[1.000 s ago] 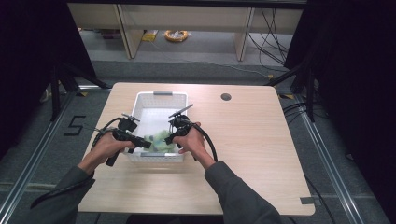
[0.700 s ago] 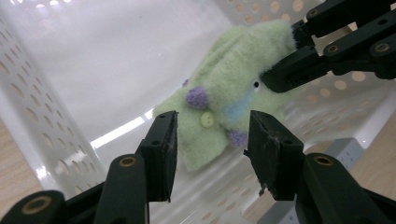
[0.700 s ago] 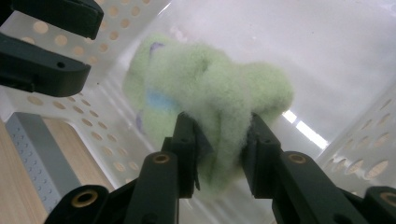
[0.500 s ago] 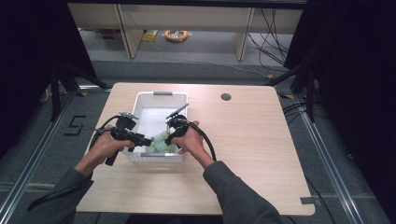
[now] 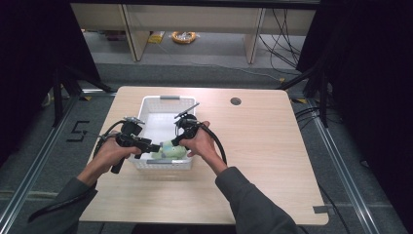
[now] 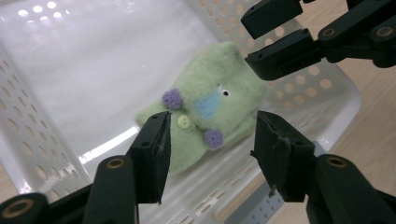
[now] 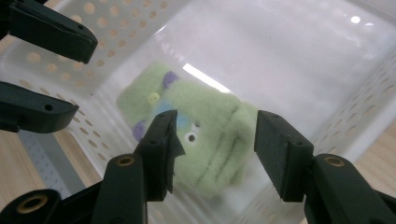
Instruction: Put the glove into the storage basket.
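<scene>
Inside the white perforated basket (image 5: 165, 117), at its near end, we see the green felt toy (image 6: 205, 116) lying on the floor of the basket, close against the near wall. From the left gripper view we make out a pale yellow button, two purple pom-poms, a blue patch and a small eye on it; from the right gripper view (image 7: 196, 140) the same toy is blurred, and its lower part is lost behind that gripper's own jaws. From the high view the toy (image 5: 170, 150) is a small pale-green patch between the two hands, and its details are too small for us to read there. We cannot tell how its far edge meets the basket wall. Both tools hang just above it: the left gripper (image 6: 210, 144) has its jaws standing apart with the toy below and beyond the gap, the pads not pressing on it, and these jaws have just been opening. The right gripper (image 7: 212, 149) is likewise spread, its jaws astride the toy's near part without gripping it, and they too have just been opening. Each gripper shows in the other's view as black jaws at the frame edge, cut off by it. Farther out, from the high view, the left gripper (image 5: 148, 145) and right gripper (image 5: 178, 139) close in on the toy from either side, held in the person's hands over the wooden table (image 5: 272, 161), with cables trailing back
</scene>
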The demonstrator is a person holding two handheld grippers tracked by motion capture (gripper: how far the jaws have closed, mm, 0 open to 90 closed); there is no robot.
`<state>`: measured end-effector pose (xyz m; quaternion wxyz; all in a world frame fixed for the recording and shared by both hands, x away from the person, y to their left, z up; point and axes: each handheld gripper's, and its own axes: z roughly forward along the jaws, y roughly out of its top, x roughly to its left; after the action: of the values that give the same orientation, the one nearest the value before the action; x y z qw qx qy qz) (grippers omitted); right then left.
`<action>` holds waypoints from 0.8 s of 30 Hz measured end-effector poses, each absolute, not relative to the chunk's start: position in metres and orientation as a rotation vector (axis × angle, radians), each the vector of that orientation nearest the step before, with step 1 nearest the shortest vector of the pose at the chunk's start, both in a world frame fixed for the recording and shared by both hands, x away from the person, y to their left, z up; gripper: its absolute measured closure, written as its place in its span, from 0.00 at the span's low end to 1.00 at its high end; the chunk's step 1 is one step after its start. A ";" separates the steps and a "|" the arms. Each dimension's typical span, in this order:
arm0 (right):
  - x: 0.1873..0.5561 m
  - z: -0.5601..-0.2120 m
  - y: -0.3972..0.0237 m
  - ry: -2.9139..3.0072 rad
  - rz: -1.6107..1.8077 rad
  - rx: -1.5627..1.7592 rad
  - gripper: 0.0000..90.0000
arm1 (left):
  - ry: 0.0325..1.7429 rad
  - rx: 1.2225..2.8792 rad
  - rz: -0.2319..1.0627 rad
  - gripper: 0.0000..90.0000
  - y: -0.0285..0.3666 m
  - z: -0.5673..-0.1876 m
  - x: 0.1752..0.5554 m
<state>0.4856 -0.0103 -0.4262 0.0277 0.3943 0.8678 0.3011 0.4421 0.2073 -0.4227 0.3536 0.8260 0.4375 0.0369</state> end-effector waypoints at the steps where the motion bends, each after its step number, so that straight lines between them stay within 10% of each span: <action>1: 0.485 -0.425 -0.012 2.676 0.948 1.208 0.55 | 1.127 2.133 0.103 0.49 0.207 -0.422 0.441; 24: 0.457 -0.395 -0.049 2.605 1.138 1.138 0.39 | 1.101 2.003 0.092 0.32 0.201 -0.412 0.409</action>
<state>0.4565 -0.0486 -0.3953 0.0398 0.3712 0.8501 0.3713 0.4095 0.2005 -0.4118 0.4142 0.7969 0.4382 0.0367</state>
